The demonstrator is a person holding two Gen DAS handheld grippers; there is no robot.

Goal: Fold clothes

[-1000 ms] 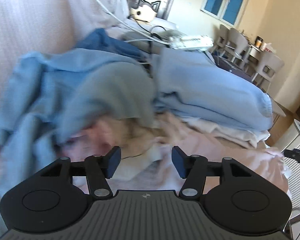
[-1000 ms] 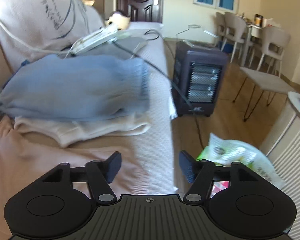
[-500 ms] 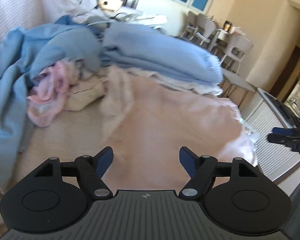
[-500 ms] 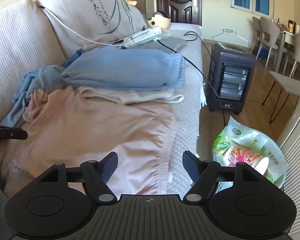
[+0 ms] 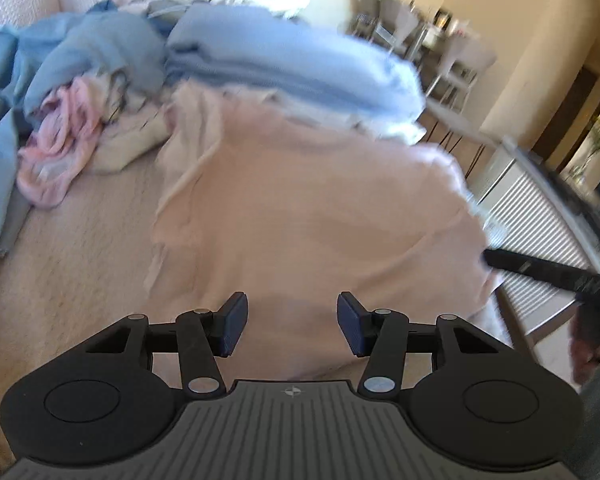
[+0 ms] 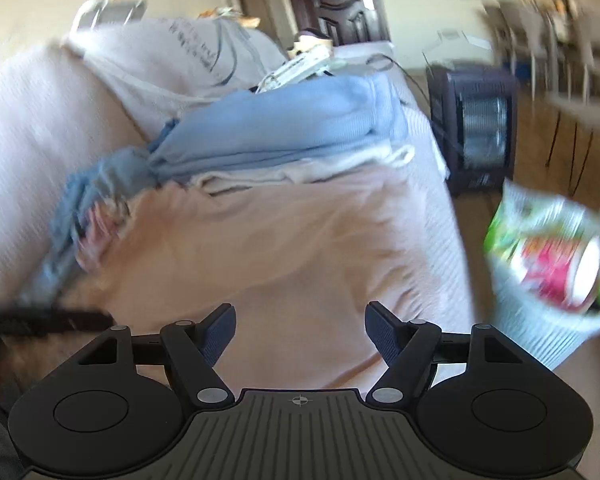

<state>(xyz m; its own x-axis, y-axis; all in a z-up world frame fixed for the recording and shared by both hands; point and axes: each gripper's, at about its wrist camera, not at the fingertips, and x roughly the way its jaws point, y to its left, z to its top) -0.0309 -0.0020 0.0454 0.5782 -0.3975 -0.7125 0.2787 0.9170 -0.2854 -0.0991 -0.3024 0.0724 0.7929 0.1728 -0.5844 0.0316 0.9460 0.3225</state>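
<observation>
A pale pink garment (image 5: 312, 208) lies spread on the sofa seat; it also shows in the right wrist view (image 6: 260, 248). My left gripper (image 5: 292, 322) is open and empty, just above its near edge. My right gripper (image 6: 300, 332) is open and empty, above the garment's near right part. Behind the garment lies a folded stack: a light blue garment (image 6: 284, 128) on cream ones (image 6: 300, 170). The stack also shows in the left wrist view (image 5: 292, 68). A loose heap of blue and pink clothes (image 5: 72, 92) sits at the left.
The beige sofa (image 6: 32, 128) has a backrest at the left. A white bin with green and pink packaging (image 6: 552, 268) stands on the floor at the right. A dark heater (image 6: 480, 124) stands beyond it. Chairs and a table (image 5: 432, 36) are farther back.
Both grippers have pulled back from the stack toward the near edge of the pink garment. The views swung, so both now look down on it. Both stayed open.
</observation>
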